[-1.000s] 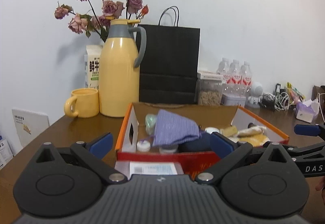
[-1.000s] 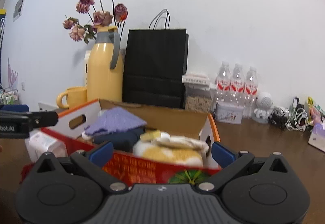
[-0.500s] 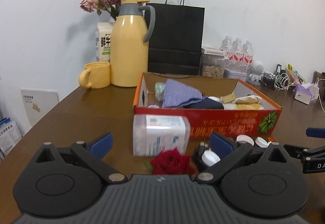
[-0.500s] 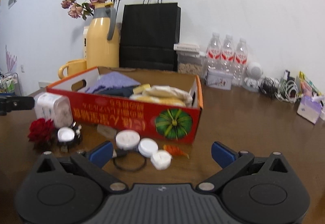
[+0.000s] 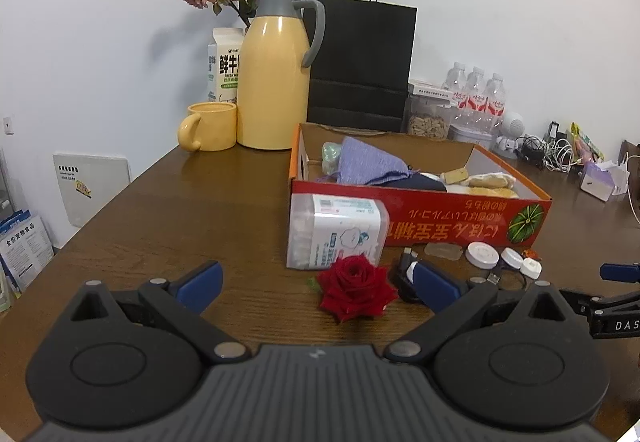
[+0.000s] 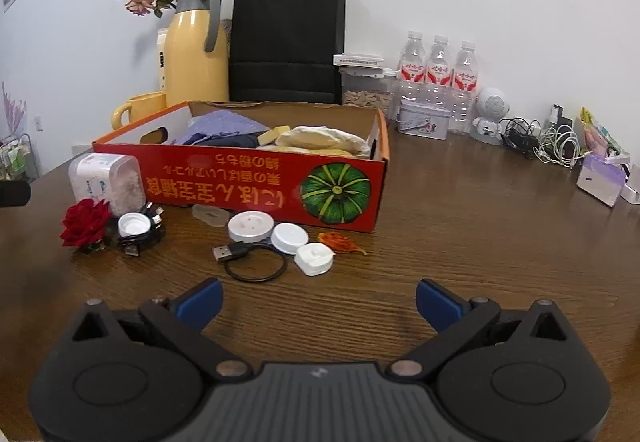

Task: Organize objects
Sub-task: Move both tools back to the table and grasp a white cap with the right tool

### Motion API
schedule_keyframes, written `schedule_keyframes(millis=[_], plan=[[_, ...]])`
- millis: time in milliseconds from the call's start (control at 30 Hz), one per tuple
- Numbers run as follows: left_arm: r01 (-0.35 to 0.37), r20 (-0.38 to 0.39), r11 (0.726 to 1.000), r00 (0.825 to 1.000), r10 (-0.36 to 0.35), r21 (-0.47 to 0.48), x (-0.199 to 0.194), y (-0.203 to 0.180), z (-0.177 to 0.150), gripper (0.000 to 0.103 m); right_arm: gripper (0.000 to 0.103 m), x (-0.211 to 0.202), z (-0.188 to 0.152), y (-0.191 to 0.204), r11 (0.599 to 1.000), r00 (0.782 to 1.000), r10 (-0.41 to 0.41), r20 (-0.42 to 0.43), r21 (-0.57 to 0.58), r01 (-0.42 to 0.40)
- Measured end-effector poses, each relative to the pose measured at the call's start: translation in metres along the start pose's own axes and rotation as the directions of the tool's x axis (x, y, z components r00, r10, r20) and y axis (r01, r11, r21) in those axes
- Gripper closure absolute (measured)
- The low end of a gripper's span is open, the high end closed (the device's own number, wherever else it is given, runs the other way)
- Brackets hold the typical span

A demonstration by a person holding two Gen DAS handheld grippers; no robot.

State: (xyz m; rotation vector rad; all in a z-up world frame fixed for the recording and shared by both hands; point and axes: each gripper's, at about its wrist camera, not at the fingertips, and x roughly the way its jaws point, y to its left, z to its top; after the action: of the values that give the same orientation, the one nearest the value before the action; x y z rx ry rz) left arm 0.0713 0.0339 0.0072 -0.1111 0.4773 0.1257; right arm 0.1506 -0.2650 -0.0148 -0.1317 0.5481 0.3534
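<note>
A red cardboard box (image 5: 420, 222) (image 6: 256, 189) with cloths and soft items inside stands mid-table. In front of it lie a clear box of cotton swabs (image 5: 336, 232) (image 6: 106, 177), a red rose (image 5: 354, 288) (image 6: 86, 222), a black cable coil with a white cap (image 6: 138, 232), several white round lids (image 6: 250, 226) (image 5: 482, 254), a USB cable loop (image 6: 252, 262) and an orange leaf (image 6: 340, 242). My left gripper (image 5: 318, 284) is open, the rose just ahead between its fingers. My right gripper (image 6: 318, 300) is open, short of the lids.
Along the back wall stand a yellow thermos (image 5: 274, 77), a yellow mug (image 5: 208, 125), a milk carton (image 5: 224, 63), a black paper bag (image 5: 360, 61), water bottles (image 6: 438, 67) and a snack jar. Tangled chargers (image 6: 552, 143) and tissues (image 6: 602, 181) sit at the right.
Both grippers pulled back and away from the box, from right over its front edge to well short of it. The small items in front of the box came into view.
</note>
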Motion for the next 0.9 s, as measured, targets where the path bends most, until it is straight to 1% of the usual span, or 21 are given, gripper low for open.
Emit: schedule_keyframes(millis=[100, 167, 200, 300, 367, 500, 567, 733, 800, 867, 900], plan=[[-0.003, -0.009, 1.0, 1.0, 0.003, -0.005, 0.0, 0.001, -0.002, 0.0, 0.005, 0.002, -0.001, 0.004, 1.0, 1.0, 0.013, -0.001, -0.004, -0.013], [0.0, -0.014, 1.0, 1.0, 0.0, -0.003, 0.0, 0.002, -0.004, 0.0, 0.011, 0.004, -0.001, 0.008, 1.0, 1.0, 0.024, -0.007, -0.008, -0.024], [0.002, -0.014, 1.0, 1.0, -0.002, 0.001, 0.0, 0.002, -0.004, 0.0, 0.012, 0.006, -0.001, 0.01, 0.999, 0.999, 0.03, -0.01, -0.013, -0.03], [0.001, -0.016, 1.0, 1.0, -0.001, 0.003, 0.0, 0.003, -0.006, 0.0, 0.024, 0.01, 0.001, 0.014, 0.999, 0.999, 0.033, -0.007, -0.028, -0.033], [0.003, -0.019, 1.0, 1.0, -0.003, 0.003, 0.002, 0.004, -0.006, 0.0, 0.037, 0.014, 0.005, 0.014, 0.999, 1.0, 0.028, -0.009, -0.026, -0.028], [0.01, -0.026, 1.0, 1.0, -0.01, 0.001, 0.004, 0.003, -0.009, 0.0, 0.046, 0.019, 0.011, 0.015, 0.998, 0.999, 0.045, -0.005, -0.039, -0.045], [0.013, -0.027, 1.0, 1.0, -0.013, 0.005, 0.005, 0.001, -0.01, 0.0, 0.055, 0.026, 0.014, 0.015, 0.998, 0.999, 0.031, -0.013, -0.052, -0.032], [0.017, -0.023, 1.0, 1.0, -0.017, 0.011, 0.004, 0.0, -0.012, 0.0, 0.07, 0.049, 0.02, 0.001, 1.0, 0.998, 0.011, -0.056, -0.014, -0.011], [0.017, -0.025, 1.0, 1.0, -0.016, 0.015, 0.004, -0.001, -0.013, 0.0, 0.072, 0.055, 0.021, -0.004, 1.0, 0.998, 0.019, -0.066, 0.005, -0.019], [0.02, -0.029, 1.0, 0.999, -0.019, 0.018, 0.005, -0.002, -0.014, 0.0, 0.078, 0.061, 0.021, -0.006, 0.999, 0.996, 0.036, -0.08, 0.013, -0.035], [0.021, -0.029, 1.0, 0.999, -0.021, 0.019, 0.005, -0.003, -0.014, 0.0, 0.079, 0.062, 0.02, -0.006, 0.999, 0.996, 0.045, -0.078, 0.014, -0.044]])
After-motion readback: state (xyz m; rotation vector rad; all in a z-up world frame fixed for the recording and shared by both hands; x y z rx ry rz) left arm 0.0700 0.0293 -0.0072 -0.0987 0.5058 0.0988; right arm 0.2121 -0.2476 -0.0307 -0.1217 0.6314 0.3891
